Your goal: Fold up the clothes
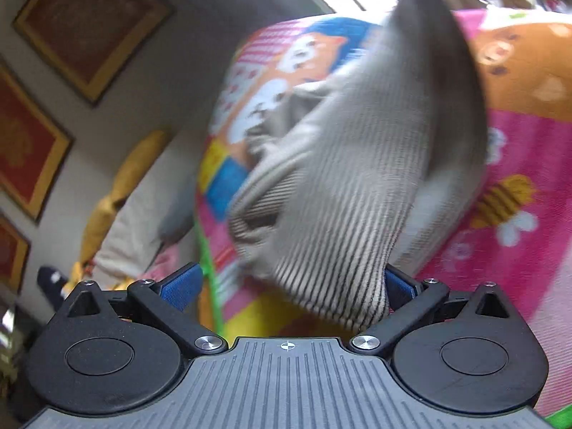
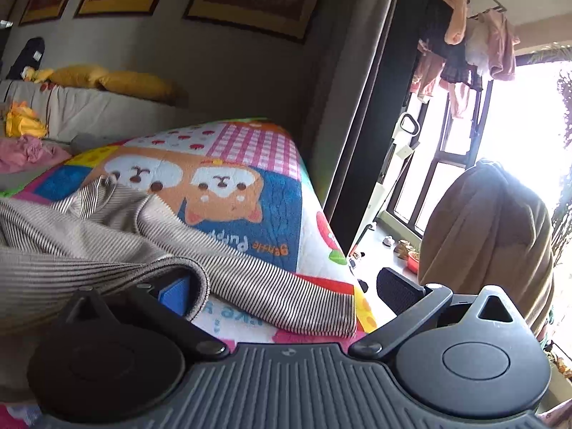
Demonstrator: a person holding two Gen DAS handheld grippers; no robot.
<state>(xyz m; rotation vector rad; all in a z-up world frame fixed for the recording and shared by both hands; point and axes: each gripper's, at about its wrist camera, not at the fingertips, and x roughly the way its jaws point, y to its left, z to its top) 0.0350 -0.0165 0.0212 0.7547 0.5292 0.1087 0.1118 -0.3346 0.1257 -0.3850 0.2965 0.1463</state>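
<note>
Over the cartoon-print quilt, the striped ribbed garment hangs bunched and blurred in the left wrist view, stretching from the top of that view down between the fingers of the left gripper. Its blue-padded fingers stand wide apart, and the cloth covers the gap near the right one, so whether it has any hold on the fabric cannot be told. Left of the quilt, framed pictures hang on the wall above a yellow cushion.

On the same quilt in the right wrist view, the garment lies crumpled across the bear pattern, one striped end reaching the quilt's near edge. The right gripper is spread wide; a fold of the garment drapes over its left finger, and nothing is pinched between the fingers. Right of the quilt stands a chair covered with brown cloth, by a bright window, with laundry hanging above.
</note>
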